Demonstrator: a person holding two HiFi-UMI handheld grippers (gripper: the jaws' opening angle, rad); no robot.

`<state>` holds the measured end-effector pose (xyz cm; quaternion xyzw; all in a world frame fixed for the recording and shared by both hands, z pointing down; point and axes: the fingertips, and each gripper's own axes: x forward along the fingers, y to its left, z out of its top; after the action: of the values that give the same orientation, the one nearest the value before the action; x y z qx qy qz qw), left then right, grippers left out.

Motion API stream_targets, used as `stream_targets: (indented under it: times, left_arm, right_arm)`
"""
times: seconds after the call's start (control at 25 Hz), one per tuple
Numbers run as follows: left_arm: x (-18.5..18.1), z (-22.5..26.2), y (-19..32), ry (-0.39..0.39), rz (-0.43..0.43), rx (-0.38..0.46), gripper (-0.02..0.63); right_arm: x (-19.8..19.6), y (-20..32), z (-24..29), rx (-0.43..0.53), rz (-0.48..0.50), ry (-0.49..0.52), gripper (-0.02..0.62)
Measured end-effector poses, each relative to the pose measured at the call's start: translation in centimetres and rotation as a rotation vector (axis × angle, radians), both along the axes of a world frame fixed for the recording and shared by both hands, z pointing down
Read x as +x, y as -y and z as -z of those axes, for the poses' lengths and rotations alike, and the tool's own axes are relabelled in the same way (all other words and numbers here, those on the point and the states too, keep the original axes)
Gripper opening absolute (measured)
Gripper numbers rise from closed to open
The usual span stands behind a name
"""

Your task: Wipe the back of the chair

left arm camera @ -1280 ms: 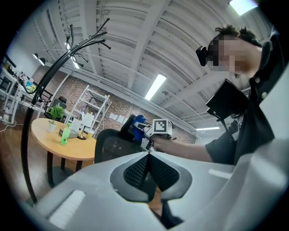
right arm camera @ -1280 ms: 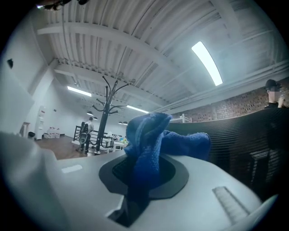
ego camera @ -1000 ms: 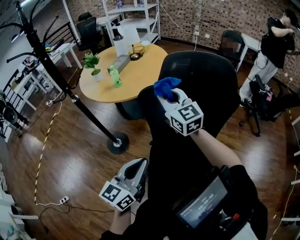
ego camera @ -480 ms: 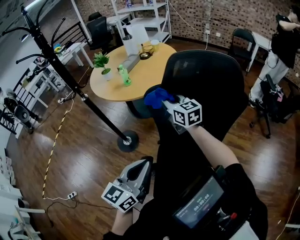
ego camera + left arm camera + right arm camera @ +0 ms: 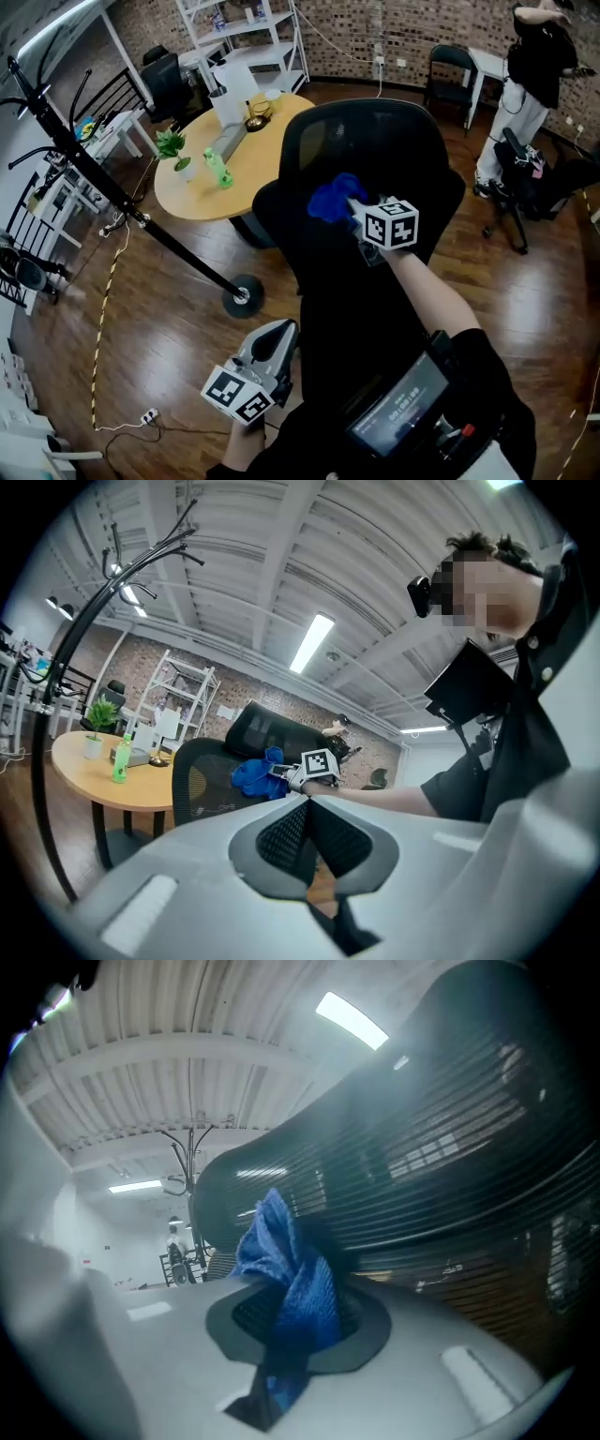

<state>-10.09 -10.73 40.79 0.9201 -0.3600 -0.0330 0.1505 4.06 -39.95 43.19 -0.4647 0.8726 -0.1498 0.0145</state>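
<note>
While the right gripper [image 5: 357, 212] presses the blue cloth [image 5: 333, 199] against the chair back [image 5: 384, 150], its jaws are clamped on the cloth. The right gripper view shows the fabric bunched between them and standing up out of the gap, its top fold touching the dark mesh. Half a second ago the cloth sat at the back's left edge, partly over it. It now lies further in, on the mesh itself, left of the middle and about halfway down the back. A second ago it was at that same left edge, near the upper corner. The arm reaches out from the lower right, with the marker cube [image 5: 391, 223] just behind the cloth.

The left gripper [image 5: 283, 330] hangs low at the left, near the person's body, in much the same place as in both earlier frames. Its jaws are closed together with nothing between them, and they touch nothing. Its own view looks up and across at the chair, the cloth and the outstretched right arm.

Beyond the chair stands a round table [image 5: 187, 192] with a green bottle [image 5: 217, 169] and a small plant [image 5: 173, 145] on it. The head view has swung since the earlier frame, so the table now sits further left. A black pole [image 5: 141, 225] slants across the wooden floor [image 5: 141, 328] at the left. Another person [image 5: 534, 56] stands at the far right.
</note>
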Motion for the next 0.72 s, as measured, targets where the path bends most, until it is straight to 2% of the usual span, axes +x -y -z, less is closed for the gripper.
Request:
stream_targets:
  times: [0.28,0.52,0.72]
  left_arm:
    - [2.7,0.0,0.9,0.009,-0.081,0.003,0.005]
    - [5.9,0.1,1.0,0.017,-0.164,0.015,0.005]
    - [8.3,0.0,1.3,0.014,-0.237,0.017,0.005]
  right_arm:
    - [10.3,-0.8,0.0,-0.011,-0.186,0.045,0.054]
    - [21.3,-2.5,0.0,-0.018,-0.372,0.103,0.054]
    - [28.8,-4.8,0.1,-0.031,-0.547,0.148,0.054]
